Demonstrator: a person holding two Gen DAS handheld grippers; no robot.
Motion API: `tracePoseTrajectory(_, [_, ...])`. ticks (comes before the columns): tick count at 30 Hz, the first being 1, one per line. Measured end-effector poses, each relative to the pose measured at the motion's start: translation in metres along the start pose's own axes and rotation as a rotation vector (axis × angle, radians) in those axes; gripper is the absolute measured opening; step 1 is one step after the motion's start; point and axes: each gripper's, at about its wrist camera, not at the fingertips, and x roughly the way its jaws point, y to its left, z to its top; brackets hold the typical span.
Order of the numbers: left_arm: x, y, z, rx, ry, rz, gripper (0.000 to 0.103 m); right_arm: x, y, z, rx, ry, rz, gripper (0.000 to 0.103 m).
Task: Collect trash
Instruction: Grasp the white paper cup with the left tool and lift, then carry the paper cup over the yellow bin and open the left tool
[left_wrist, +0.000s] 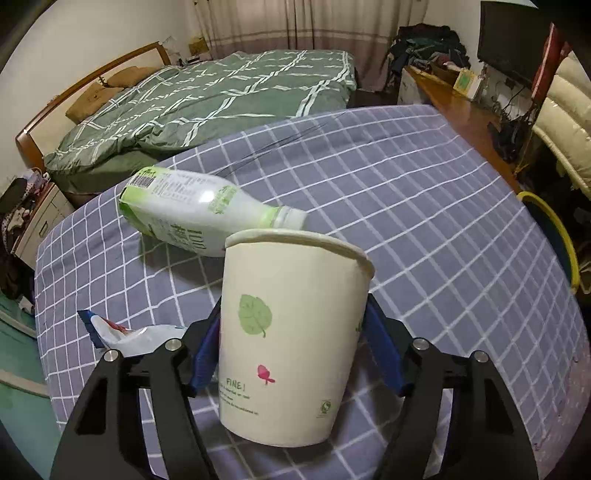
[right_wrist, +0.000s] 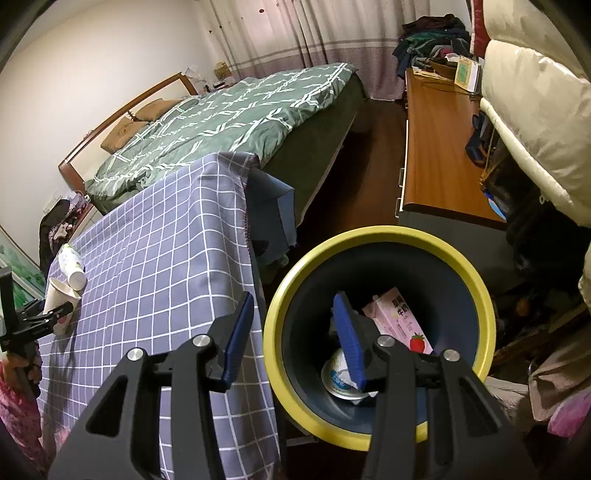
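A cream paper cup (left_wrist: 291, 332) with a leaf print stands on the checked tablecloth (left_wrist: 406, 206), and my left gripper (left_wrist: 293, 306) is shut on it, a blue pad pressing each side. Behind the cup a white and green plastic bottle (left_wrist: 195, 214) lies on its side. A crumpled wrapper (left_wrist: 125, 334) lies left of the fingers. My right gripper (right_wrist: 293, 297) is open and holds nothing. It hangs over the near rim of a yellow-rimmed bin (right_wrist: 476, 280), which holds a pink milk carton (right_wrist: 399, 321) and a tin (right_wrist: 338, 376). The cup (right_wrist: 55, 295) and bottle (right_wrist: 72, 267) also show at far left.
A bed with a green quilt (left_wrist: 221, 96) lies beyond the table. A wooden desk (right_wrist: 439, 147) runs along the right, with a cream padded coat (right_wrist: 535, 122) hanging above it. The bin stands off the table's right edge (right_wrist: 255, 280). A pink sleeve (right_wrist: 18, 410) shows at lower left.
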Motion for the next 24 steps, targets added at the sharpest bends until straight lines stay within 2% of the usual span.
tracePoseTrajectory(4, [-0.017,-0.019,0.0,0.027,-0.026,-0.008,0.069,-0.005,-0.005,-0.006,0.008,-0.008,0.006,0.043])
tracePoseTrajectory(10, [-0.034,-0.068,0.006,0.1,-0.058,-0.066,0.069,-0.021,-0.016,-0.019,0.019,-0.03,0.011,0.044])
tracePoseTrajectory(19, [-0.033,-0.176,0.032,0.234,-0.073,-0.188,0.069,-0.06,-0.04,-0.044,-0.002,-0.079,-0.068,0.048])
tracePoseTrajectory(24, [-0.029,-0.251,0.047,0.325,-0.076,-0.266,0.069,-0.085,-0.057,-0.053,-0.016,-0.118,-0.129,0.05])
